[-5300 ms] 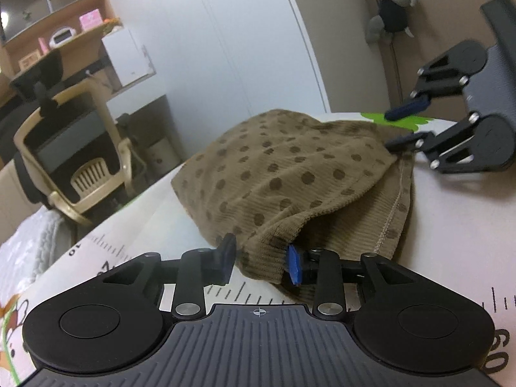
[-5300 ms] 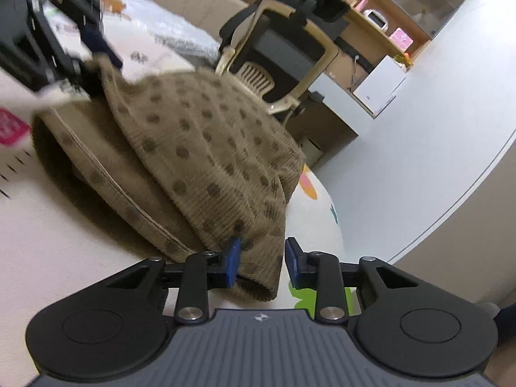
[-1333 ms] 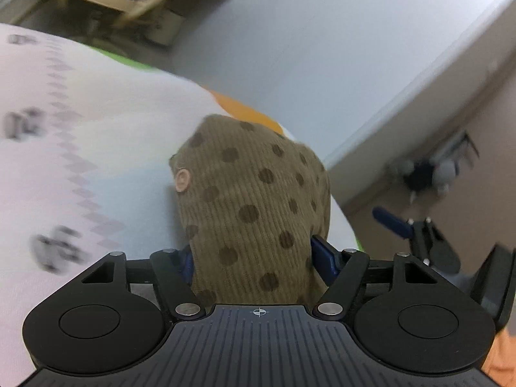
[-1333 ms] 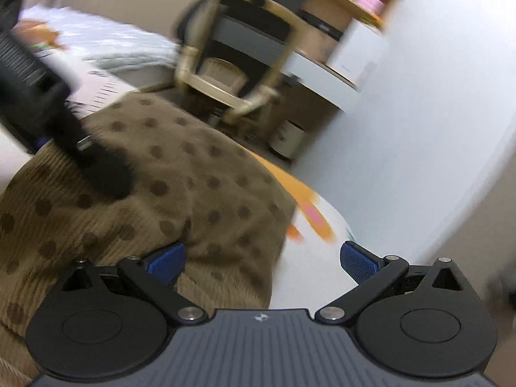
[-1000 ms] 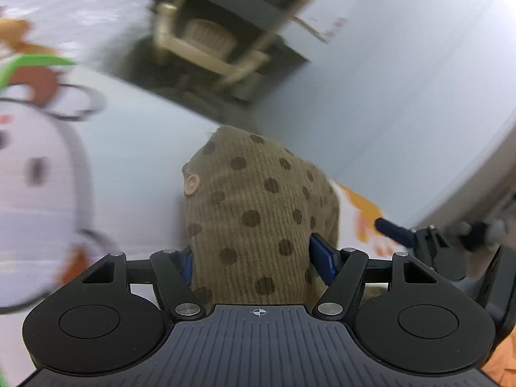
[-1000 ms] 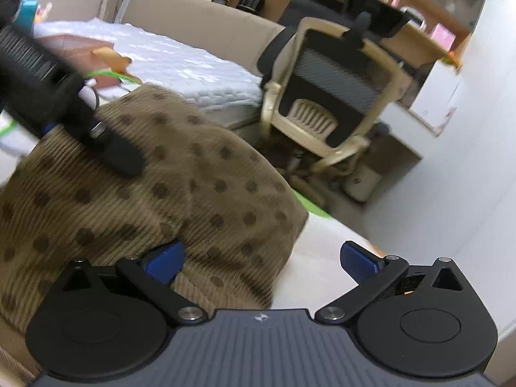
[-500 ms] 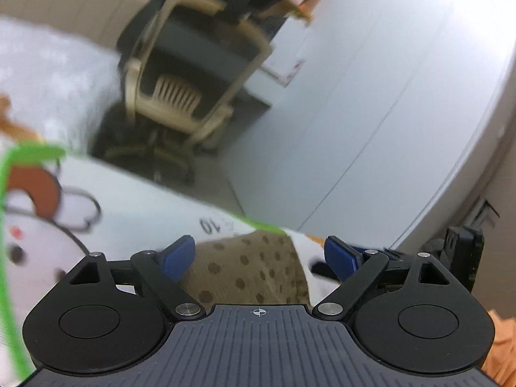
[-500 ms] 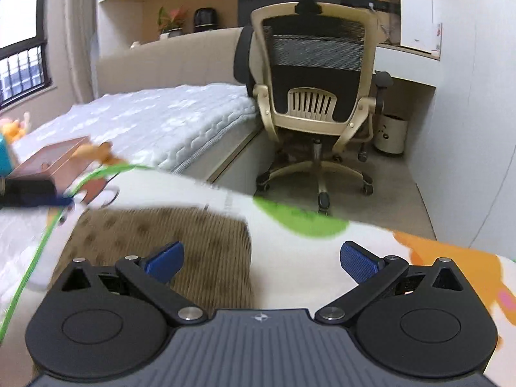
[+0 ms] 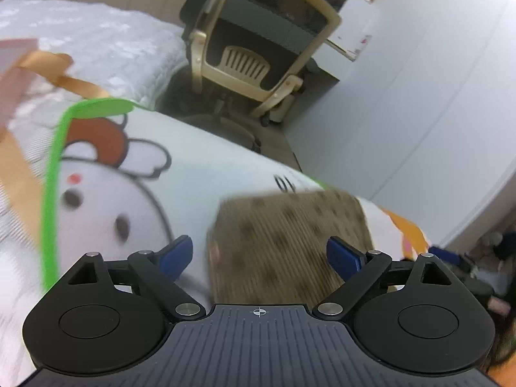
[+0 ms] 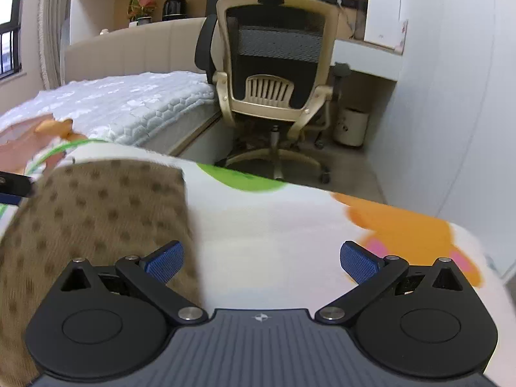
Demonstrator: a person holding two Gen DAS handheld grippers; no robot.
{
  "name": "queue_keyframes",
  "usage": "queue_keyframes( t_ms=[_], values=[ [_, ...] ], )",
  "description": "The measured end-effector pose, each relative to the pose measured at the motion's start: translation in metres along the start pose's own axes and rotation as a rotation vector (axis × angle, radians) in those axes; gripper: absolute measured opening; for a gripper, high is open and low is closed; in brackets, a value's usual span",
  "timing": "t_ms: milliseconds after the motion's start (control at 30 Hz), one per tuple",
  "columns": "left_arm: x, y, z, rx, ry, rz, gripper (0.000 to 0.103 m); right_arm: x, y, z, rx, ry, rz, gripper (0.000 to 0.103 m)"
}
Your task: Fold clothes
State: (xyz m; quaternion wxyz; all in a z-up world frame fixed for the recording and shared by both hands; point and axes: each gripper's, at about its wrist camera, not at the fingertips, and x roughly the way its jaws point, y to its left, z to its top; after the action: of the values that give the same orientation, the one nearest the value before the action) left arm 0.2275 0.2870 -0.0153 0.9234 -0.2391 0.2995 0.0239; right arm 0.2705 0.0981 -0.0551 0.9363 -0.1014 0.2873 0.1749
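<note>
Printed with a cartoon, the mat (image 9: pixel 206 161) under my tools carries the brown dotted garment (image 9: pixel 283 242), now a flat, compact rectangle. My left hand-held gripper (image 9: pixel 259 253) hovers over it with jaws wide apart, holding nothing; a second ago they straddled the bunched cloth. My right hand-held gripper (image 10: pixel 261 258), likewise spread and empty, sits just beside the garment's right edge. Both have pulled back, so I judge this fold finished. Beyond stand the bed (image 10: pixel 129 103) and office chair (image 10: pixel 274 74).
</note>
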Motion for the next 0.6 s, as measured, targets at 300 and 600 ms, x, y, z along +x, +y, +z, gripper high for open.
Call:
queue_keyframes(
  t_ms=[300,600],
  values=[
    [-0.042,-0.063,-0.080,0.318,0.085,0.039,0.099,0.012,0.035,-0.024,0.049,0.134,0.077,0.103],
    [-0.065,-0.026,-0.071,0.304,0.091,0.059,0.099,-0.032,0.040,-0.027,0.029,0.160,0.166,0.103]
  ],
)
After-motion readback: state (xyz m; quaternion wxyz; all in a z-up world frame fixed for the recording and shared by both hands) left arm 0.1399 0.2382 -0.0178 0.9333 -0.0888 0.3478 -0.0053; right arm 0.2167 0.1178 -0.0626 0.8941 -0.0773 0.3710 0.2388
